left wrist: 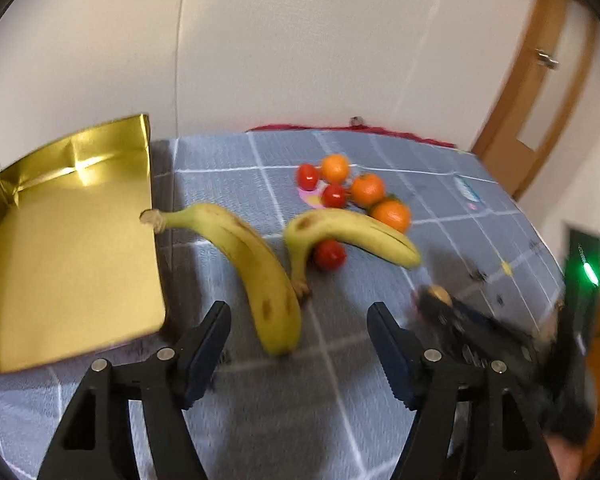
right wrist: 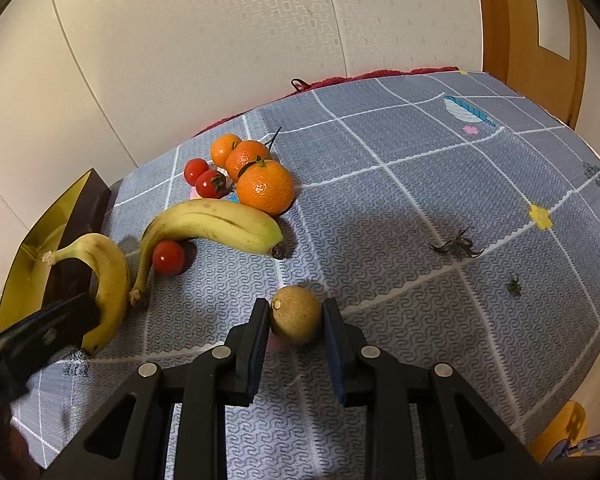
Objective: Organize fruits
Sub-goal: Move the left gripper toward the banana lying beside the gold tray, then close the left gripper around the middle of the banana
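right gripper (right wrist: pixel 295 314) fingers being closed around brown round fruit (right wrist: pixel 295 314), contact unclear | left gripper (left wrist: pixel 299 344) fingers being held apart, banana (left wrist: pixel 256 268) at 12 o'clock | risk: fruit being squeezed out, rolling off tabletop (right wrist: pixel 420 216)

Black gripper (right wrist: pixel 296 320), blue-padded fingers (right wrist: pixel 334 350)

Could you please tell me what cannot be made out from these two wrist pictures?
- Right gripper, left wrist view: motion blur smears it and the brown fruit, so no grip shows there.
- Gold tray, left wrist view: its left side is cut off by the fisheye edge; in the right wrist view its dark wall hides most of the inside.
- Near banana, right wrist view: its lower end sits behind the left gripper's finger.
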Action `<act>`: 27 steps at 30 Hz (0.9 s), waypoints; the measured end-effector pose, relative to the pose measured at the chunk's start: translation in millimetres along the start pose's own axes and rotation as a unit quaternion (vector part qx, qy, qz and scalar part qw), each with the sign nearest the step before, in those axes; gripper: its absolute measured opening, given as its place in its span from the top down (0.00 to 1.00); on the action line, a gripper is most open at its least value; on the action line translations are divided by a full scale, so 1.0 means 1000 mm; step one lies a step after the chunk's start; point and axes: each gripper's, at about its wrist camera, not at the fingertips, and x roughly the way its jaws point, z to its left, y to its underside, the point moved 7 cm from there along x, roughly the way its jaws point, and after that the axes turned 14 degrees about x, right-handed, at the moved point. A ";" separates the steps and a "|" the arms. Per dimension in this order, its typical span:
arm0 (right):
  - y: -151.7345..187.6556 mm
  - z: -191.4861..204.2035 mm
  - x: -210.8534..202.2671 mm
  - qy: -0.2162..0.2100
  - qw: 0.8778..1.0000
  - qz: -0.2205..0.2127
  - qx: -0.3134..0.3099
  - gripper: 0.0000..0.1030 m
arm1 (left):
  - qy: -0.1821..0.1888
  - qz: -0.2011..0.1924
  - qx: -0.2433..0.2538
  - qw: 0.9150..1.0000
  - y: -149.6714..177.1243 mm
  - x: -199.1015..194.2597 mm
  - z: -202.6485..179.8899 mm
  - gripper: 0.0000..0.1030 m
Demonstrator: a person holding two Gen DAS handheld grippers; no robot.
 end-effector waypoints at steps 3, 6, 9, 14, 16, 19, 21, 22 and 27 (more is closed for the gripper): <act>0.000 -0.001 0.000 -0.004 1.000 0.002 0.003 0.74 | 0.010 0.039 -0.027 0.999 -0.009 0.023 0.007 0.30; -0.001 -0.003 -0.001 -0.010 1.000 0.005 0.011 0.74 | -0.007 0.051 -0.012 0.999 -0.016 0.034 0.005 0.30; -0.001 -0.004 -0.001 -0.013 1.000 0.006 0.015 0.74 | -0.014 0.053 0.008 0.998 -0.021 0.042 0.002 0.30; -0.002 -0.004 -0.002 -0.017 1.000 0.010 0.021 0.74 | -0.036 0.037 0.084 0.995 -0.023 0.046 -0.001 0.30; -0.002 -0.005 -0.002 -0.019 0.999 0.010 0.024 0.74 | -0.048 0.022 0.098 0.994 -0.021 0.043 0.006 0.33; -0.002 -0.005 -0.002 -0.018 0.999 0.011 0.024 0.74 | -0.030 0.018 0.090 0.995 -0.018 0.036 0.013 0.33; -0.002 -0.005 -0.002 -0.018 0.999 0.011 0.025 0.74 | -0.021 0.015 0.095 0.995 -0.014 0.032 0.015 0.34; -0.002 -0.005 -0.002 -0.017 0.999 0.010 0.025 0.74 | -0.013 0.019 0.100 0.995 -0.009 0.031 0.016 0.34; -0.002 -0.004 -0.001 -0.015 1.000 0.008 0.021 0.74 | -0.005 0.007 0.118 0.993 0.002 0.023 0.014 0.36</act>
